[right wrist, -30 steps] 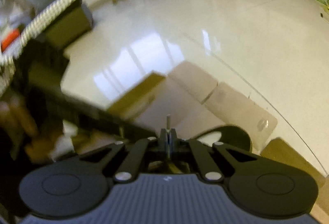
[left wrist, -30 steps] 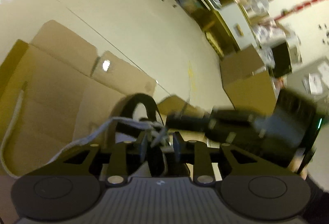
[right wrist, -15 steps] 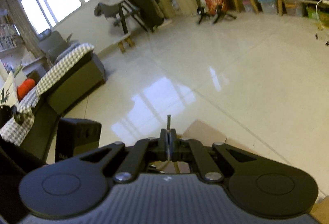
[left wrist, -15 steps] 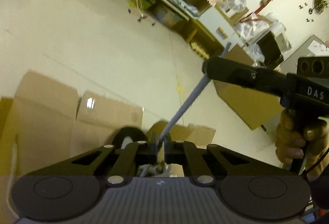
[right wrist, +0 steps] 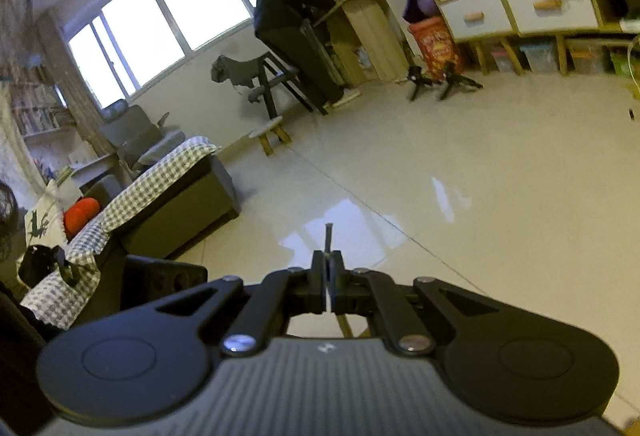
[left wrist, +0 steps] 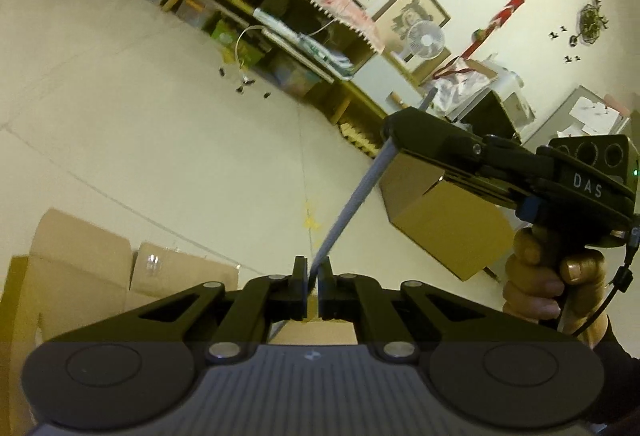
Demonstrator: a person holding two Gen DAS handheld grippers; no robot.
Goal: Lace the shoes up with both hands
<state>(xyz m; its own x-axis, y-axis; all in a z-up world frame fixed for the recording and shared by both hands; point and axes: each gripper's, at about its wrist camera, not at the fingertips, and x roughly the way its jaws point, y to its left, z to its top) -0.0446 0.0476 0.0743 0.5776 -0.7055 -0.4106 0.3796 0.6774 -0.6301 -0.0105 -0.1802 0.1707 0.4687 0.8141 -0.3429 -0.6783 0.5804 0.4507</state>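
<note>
In the left wrist view, flattened cardboard sheets [left wrist: 80, 268] lie on the pale floor [left wrist: 140, 124] at the lower left. One grey shoelace [left wrist: 352, 208] runs taut through the middle of the picture, from the left gripper [left wrist: 313, 278] up to the right gripper [left wrist: 390, 134]. The left gripper's two fingers [left wrist: 298, 290] are pressed together on the lace's lower stretch. The shoe itself is out of sight below the gripper body. To the right, one closed cardboard box [left wrist: 444, 220] stands on the floor behind the right gripper, whose two fingers are clamped on the lace near its end; a short dark tip [left wrist: 429, 98] sticks out past them. At the far right one hand [left wrist: 548, 284] grips that tool's handle. One small white fan [left wrist: 425, 41] sits on the shelving behind.

In the right wrist view, a sofa with one checked cover [right wrist: 132, 204] and one orange cushion [right wrist: 80, 212] sits at the left. Below it a dark block of the left gripper's body [right wrist: 160, 284] shows. In the middle the right gripper [right wrist: 328, 278] has its fingers [right wrist: 317, 286] closed on the lace, the lace tip [right wrist: 328, 238] standing up above them. Further back one person in dark clothes [right wrist: 288, 24] leans at a desk, with one low wooden stool [right wrist: 270, 130] nearby. Two small black tripods [right wrist: 440, 80] stand on the floor at right, before shelving with two white drawers [right wrist: 512, 12].
</note>
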